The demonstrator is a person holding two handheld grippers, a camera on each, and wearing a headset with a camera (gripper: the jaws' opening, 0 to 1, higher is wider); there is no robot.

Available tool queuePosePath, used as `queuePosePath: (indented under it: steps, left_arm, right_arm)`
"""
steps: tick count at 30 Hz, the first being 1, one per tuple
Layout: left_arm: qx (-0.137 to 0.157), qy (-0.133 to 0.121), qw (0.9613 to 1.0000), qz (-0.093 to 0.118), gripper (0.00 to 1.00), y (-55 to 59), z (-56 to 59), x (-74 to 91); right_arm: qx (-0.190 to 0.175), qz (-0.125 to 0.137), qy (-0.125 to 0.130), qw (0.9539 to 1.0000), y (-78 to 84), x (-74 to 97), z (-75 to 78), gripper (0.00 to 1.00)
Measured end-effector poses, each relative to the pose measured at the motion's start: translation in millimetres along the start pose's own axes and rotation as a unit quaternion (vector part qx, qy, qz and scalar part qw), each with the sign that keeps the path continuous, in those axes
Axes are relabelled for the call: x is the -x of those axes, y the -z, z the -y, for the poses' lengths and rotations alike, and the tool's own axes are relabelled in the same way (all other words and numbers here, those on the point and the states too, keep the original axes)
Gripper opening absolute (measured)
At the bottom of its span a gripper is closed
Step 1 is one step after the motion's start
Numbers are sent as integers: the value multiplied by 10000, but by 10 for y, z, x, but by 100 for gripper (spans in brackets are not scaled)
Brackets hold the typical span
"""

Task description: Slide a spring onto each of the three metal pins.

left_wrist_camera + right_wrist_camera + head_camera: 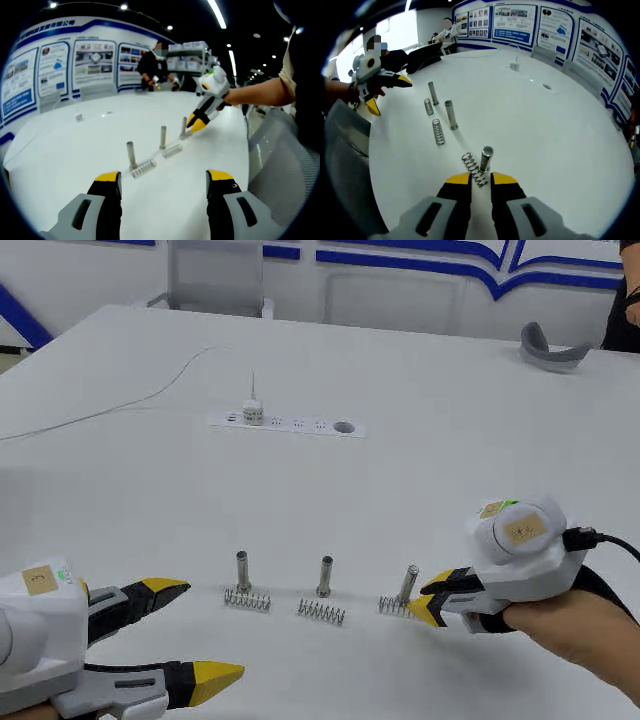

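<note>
Three upright steel pins [325, 575], a coiled wire spring [321, 612] flat before each; white power strip [290, 424] well behind.
Your left gripper [205, 630] gapes; your right gripper [425, 605] sits narrowed at the rightmost spring [395, 606], grasp unclear.

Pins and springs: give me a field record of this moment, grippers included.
pins: left pin, middle pin, right pin; upright, bare
springs: left spring, middle spring, right spring; each flat by its pin
left gripper: open, near left pin, touching nothing
right gripper: fingers narrowly apart at right spring's end; grip unclear
springs mounted: none
</note>
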State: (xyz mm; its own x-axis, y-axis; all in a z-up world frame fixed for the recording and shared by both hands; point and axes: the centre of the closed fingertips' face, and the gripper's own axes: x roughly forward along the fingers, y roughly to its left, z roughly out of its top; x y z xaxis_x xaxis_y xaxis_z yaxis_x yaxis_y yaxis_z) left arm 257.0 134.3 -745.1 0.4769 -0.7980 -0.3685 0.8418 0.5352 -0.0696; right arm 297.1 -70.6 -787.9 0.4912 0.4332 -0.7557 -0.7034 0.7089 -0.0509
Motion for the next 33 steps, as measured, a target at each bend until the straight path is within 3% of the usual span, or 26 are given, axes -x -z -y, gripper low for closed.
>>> queuePosePath:
  steps: [20,33]
  left_arm:
    - [47,16,10000,-28,69,36,15,-12]
    - [35,82,10000,-41,68,30,57,-34]
  right_arm:
    - [154,-264,-220,9993,144,-88,-73,15]
    - [45,-294,-334,9990,157,-87,-112,13]
